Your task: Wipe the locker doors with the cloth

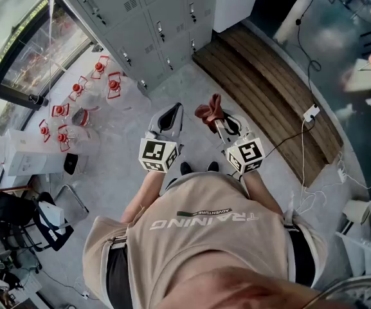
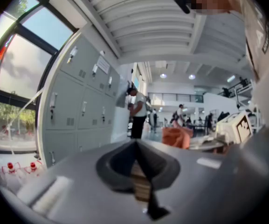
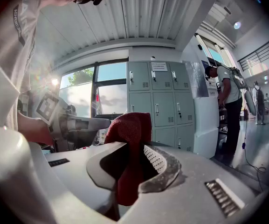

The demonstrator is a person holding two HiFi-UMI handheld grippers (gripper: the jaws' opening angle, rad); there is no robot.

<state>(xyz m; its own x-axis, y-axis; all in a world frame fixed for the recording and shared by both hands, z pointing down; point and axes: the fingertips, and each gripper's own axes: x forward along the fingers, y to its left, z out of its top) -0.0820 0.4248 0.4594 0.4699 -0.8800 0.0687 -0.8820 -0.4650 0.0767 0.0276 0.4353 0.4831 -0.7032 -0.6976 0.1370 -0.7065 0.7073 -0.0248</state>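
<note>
A dark red cloth [image 1: 209,112] [image 3: 130,148] is pinched upright in my right gripper [image 1: 218,123] [image 3: 133,164], whose jaws are shut on it. My left gripper [image 1: 170,117] [image 2: 137,164] is beside it, jaws shut with nothing between them. Grey locker doors [image 1: 148,18] stand ahead at the top of the head view, well apart from both grippers. They also show in the left gripper view [image 2: 76,111] and in the right gripper view [image 3: 158,104]. The cloth [image 2: 180,136] appears at the right of the left gripper view.
Several clear bottles with red caps [image 1: 76,105] sit on the floor by the window at left. A wooden bench [image 1: 269,89] runs at right with a cable and power strip [image 1: 310,112]. A white cabinet [image 1: 235,2] adjoins the lockers. A person [image 3: 230,111] stands beside it.
</note>
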